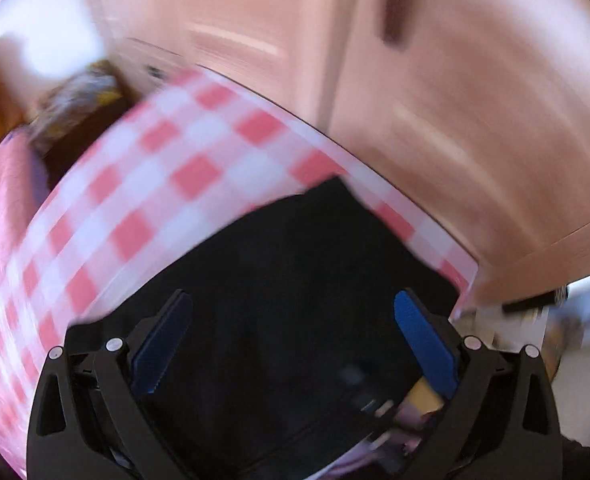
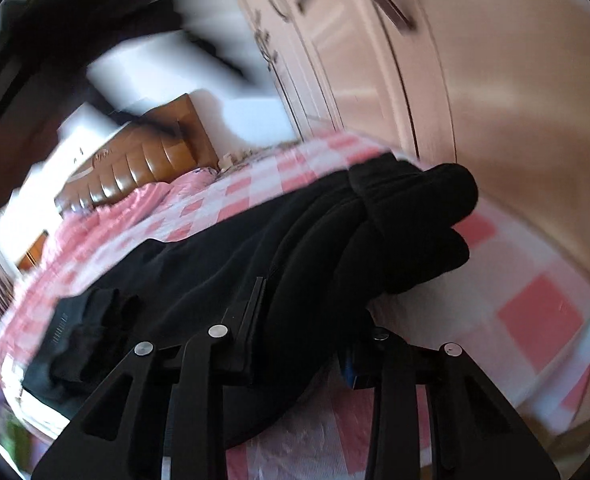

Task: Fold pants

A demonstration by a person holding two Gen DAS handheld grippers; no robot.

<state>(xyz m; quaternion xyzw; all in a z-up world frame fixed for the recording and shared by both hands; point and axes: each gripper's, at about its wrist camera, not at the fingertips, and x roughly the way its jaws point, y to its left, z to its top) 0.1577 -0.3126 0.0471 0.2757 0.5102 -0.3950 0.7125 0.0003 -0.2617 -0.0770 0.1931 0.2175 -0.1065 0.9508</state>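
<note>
Black pants (image 2: 223, 264), soft knit fabric, lie along checked bedspread (image 2: 535, 312) near bed's wardrobe-side edge; bunched end in thick rolls toward far corner, flat leg end with ribbed cuff toward near side. Right gripper (image 2: 307, 320) jaws drawn in on fold of pants, cloth pinched between them. Left gripper (image 1: 293, 340) above pants, blue ribbed pads (image 1: 425, 344) spread wide, nothing between. Pink-and-white squares, smooth cotton look. Tan padded headboard (image 2: 143, 160) at bed's far end. Pale panelled wardrobe doors (image 2: 355, 60) beside bed.
</note>
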